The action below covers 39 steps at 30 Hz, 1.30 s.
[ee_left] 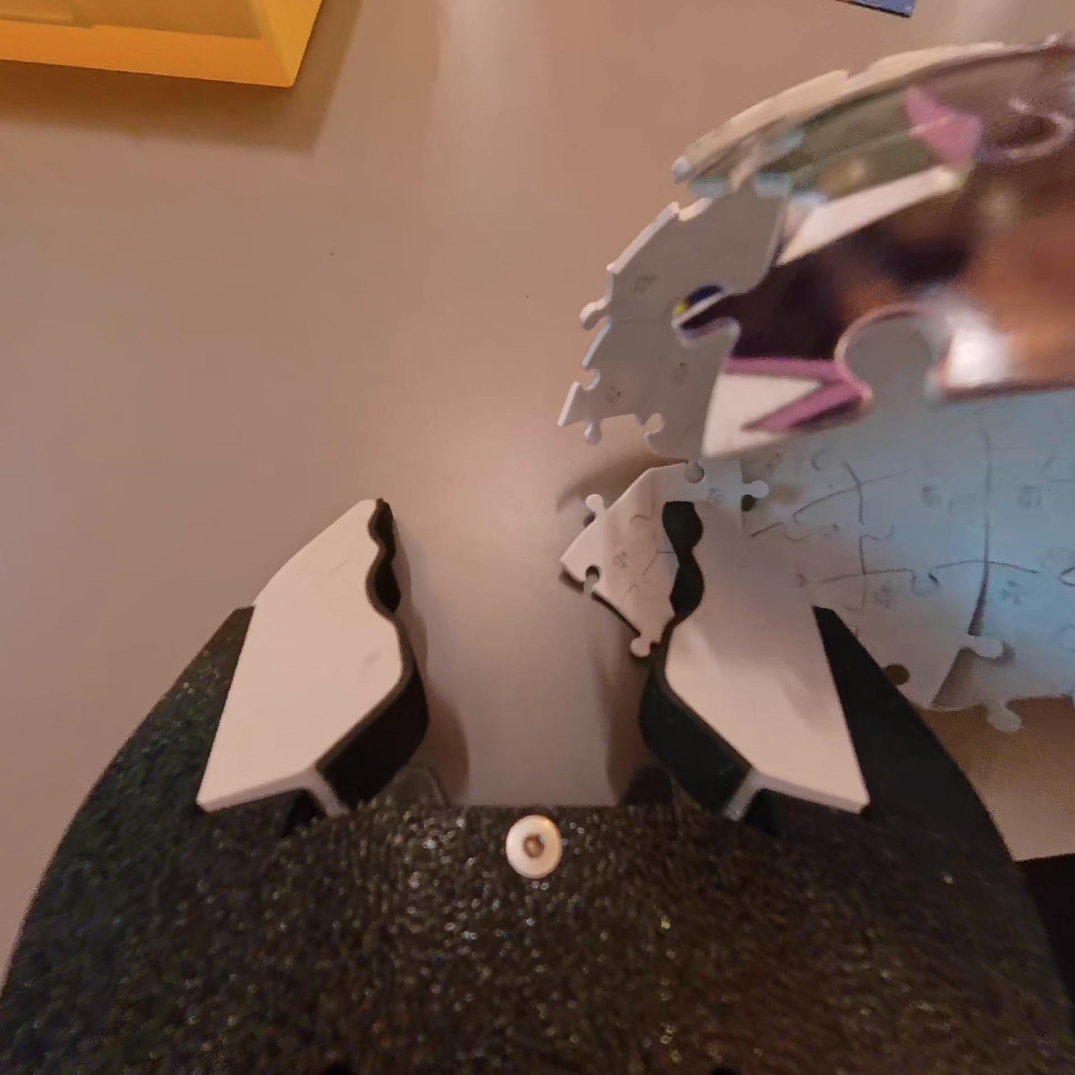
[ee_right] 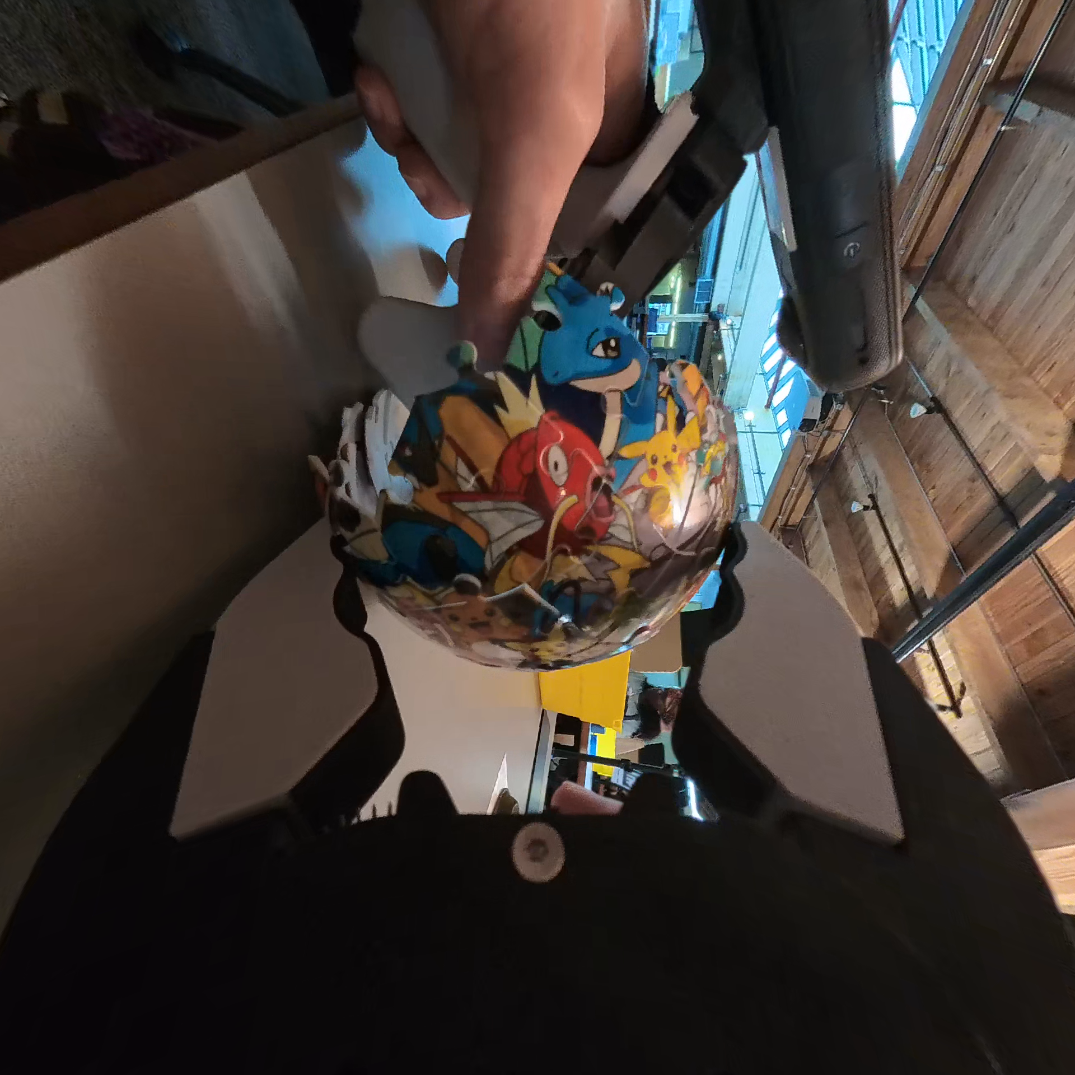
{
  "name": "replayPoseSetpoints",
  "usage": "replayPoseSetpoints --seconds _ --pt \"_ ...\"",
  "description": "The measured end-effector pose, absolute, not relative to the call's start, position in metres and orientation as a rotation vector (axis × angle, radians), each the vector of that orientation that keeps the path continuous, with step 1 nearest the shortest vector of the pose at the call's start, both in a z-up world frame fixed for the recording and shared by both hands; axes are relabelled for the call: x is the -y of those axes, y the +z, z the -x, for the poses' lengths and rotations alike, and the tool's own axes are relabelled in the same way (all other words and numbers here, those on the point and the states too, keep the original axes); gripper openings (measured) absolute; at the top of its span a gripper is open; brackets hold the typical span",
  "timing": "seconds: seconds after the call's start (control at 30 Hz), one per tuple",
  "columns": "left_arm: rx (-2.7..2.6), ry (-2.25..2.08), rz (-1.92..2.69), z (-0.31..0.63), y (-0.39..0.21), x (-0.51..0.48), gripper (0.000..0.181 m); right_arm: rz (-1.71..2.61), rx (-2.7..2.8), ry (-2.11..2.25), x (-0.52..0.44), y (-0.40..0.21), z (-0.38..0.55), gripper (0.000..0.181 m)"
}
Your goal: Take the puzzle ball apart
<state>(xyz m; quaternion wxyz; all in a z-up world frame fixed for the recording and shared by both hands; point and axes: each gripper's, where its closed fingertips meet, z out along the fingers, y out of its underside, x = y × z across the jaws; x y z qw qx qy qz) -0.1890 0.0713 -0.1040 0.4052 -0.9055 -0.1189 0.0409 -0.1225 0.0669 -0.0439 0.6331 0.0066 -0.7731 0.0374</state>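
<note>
right gripper (ee_right: 535, 558) clasps puzzle ball (ee_right: 541, 512), left gripper (ee_left: 535, 558) agape

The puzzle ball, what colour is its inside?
Plain pale grey inside the puzzle ball, unlike its colourful cartoon outside; the left wrist view shows it best.

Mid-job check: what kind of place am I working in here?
Probably a shared workshop or loft-style office, not a home: a plain beige table with a yellow bin on it, exposed wooden ceiling beams, and big windows behind the puzzle ball.
</note>
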Motion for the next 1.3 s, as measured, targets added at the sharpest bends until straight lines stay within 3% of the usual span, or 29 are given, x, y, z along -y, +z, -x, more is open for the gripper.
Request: replayPoseSetpoints --seconds 1.3 --pt "0.012 0.138 2.323 0.192 -0.101 -0.084 0.110 0.017 1.771 0.136 -0.068 -0.045 0.118 0.118"
